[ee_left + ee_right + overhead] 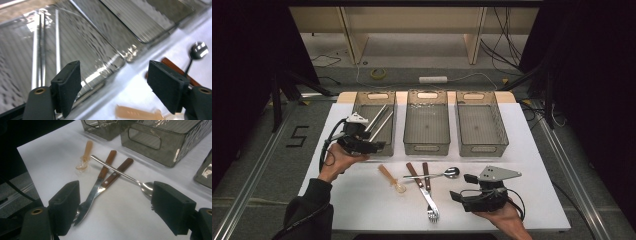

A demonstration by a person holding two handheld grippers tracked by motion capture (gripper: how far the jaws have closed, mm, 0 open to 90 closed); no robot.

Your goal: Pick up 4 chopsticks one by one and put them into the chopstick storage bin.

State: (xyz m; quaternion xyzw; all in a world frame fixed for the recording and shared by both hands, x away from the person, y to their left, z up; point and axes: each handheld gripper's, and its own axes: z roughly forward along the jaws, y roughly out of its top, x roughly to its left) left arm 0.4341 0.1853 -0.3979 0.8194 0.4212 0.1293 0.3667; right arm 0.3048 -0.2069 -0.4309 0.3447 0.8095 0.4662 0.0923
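Left bin (373, 120): chopsticks (381, 119) sorted | tabletop (362, 195): spoons, knife (417, 181), fork (430, 195) remaining | left tongs (374, 146), right tongs (462, 187): spread, empty

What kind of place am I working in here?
Likely a lab or recording rig, not a kitchen: white table with three clear bins, loose cables on the floor, dark curtains at both sides.

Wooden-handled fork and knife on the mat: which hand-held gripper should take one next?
Probably the right hand-held gripper. It sits open beside the fork and knife, which lie just past its jaws in the right gripper view. The left hand-held gripper, also open, is at the front rim of the left bin, farther away.
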